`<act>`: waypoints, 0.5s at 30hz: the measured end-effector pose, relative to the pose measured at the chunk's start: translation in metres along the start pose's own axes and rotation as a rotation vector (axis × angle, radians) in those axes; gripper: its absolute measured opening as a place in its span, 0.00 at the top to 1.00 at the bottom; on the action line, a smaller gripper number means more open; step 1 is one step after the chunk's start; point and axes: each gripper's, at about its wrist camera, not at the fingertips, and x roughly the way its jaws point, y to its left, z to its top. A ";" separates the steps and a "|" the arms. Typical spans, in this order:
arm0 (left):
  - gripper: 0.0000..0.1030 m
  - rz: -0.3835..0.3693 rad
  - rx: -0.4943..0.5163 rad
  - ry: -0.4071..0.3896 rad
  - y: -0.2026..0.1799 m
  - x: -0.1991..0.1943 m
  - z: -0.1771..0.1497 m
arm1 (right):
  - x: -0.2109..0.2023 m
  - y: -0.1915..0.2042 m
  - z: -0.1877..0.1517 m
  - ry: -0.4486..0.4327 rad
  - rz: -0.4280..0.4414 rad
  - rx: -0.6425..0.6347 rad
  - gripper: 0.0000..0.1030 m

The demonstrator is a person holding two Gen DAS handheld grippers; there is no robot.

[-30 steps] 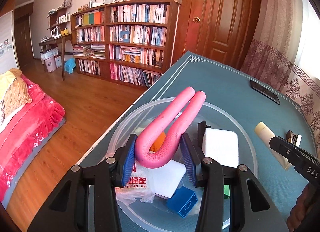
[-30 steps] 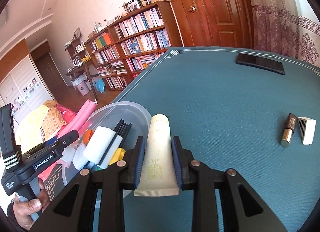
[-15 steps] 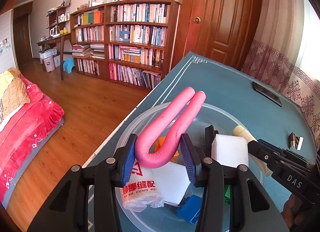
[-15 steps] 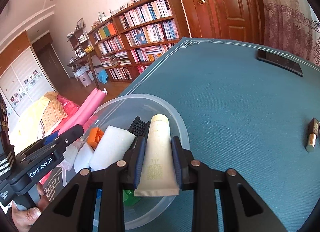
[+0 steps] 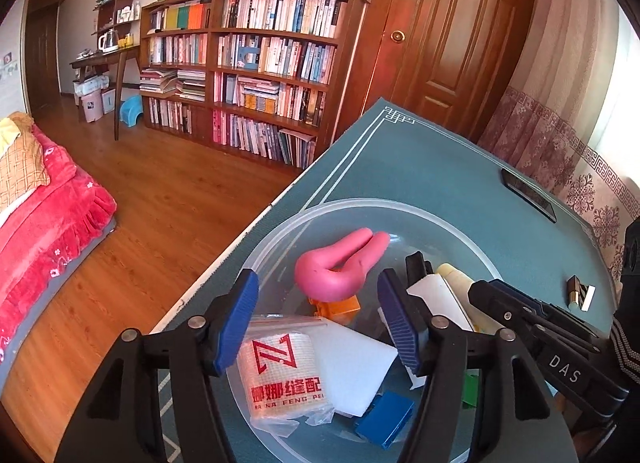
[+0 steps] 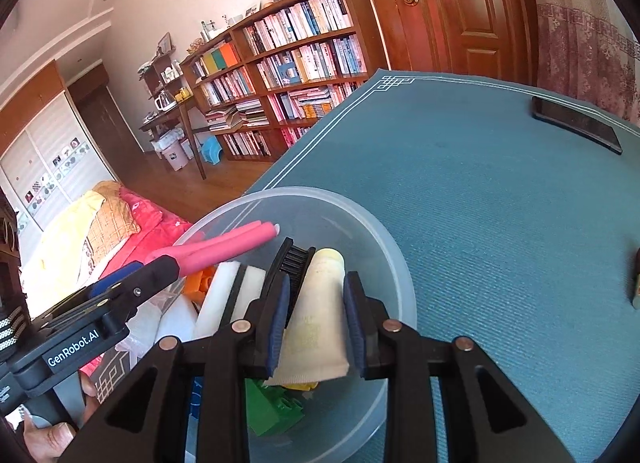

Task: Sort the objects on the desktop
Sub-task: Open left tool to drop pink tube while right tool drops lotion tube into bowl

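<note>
A clear plastic bowl on the teal table holds several items. My left gripper is open above it, and the bent pink foam tube lies loose in the bowl beyond its fingers. My right gripper is open, its jaws spread just clear of the cream tube, which rests in the bowl on a black brush and white foam blocks. A bagged white roll, orange, blue and green bricks also lie inside.
A black phone lies at the far side of the table. A small brown and white lipstick box sits on the cloth to the right of the bowl. The table's left edge drops to a wooden floor.
My left gripper opened and the pink tube dropped into the bowl. My right gripper carried the cream tube over the bowl and opened, leaving it inside.
</note>
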 end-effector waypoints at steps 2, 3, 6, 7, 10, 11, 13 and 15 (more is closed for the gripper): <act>0.36 -0.002 -0.003 0.001 0.000 0.000 -0.001 | 0.001 0.003 0.000 0.003 0.010 0.001 0.69; 0.36 -0.002 -0.002 0.001 -0.001 0.000 -0.001 | 0.000 0.003 0.000 0.003 0.016 0.001 0.69; 0.36 -0.001 0.002 0.002 -0.003 -0.001 -0.002 | -0.002 0.006 -0.001 0.004 0.038 -0.005 0.69; 0.36 -0.002 0.004 0.002 -0.004 -0.001 -0.002 | -0.003 0.007 -0.002 0.006 0.047 -0.008 0.69; 0.36 0.003 0.003 -0.001 -0.006 -0.003 -0.002 | -0.006 0.011 -0.004 0.008 0.077 -0.020 0.69; 0.36 0.004 0.003 -0.001 -0.006 -0.004 -0.002 | -0.008 0.012 -0.004 0.007 0.085 -0.023 0.69; 0.36 0.009 0.005 -0.002 -0.007 -0.005 -0.002 | -0.010 0.012 -0.005 0.006 0.096 -0.023 0.69; 0.36 0.013 0.008 -0.003 -0.008 -0.007 -0.002 | -0.013 0.011 -0.006 0.003 0.099 -0.019 0.69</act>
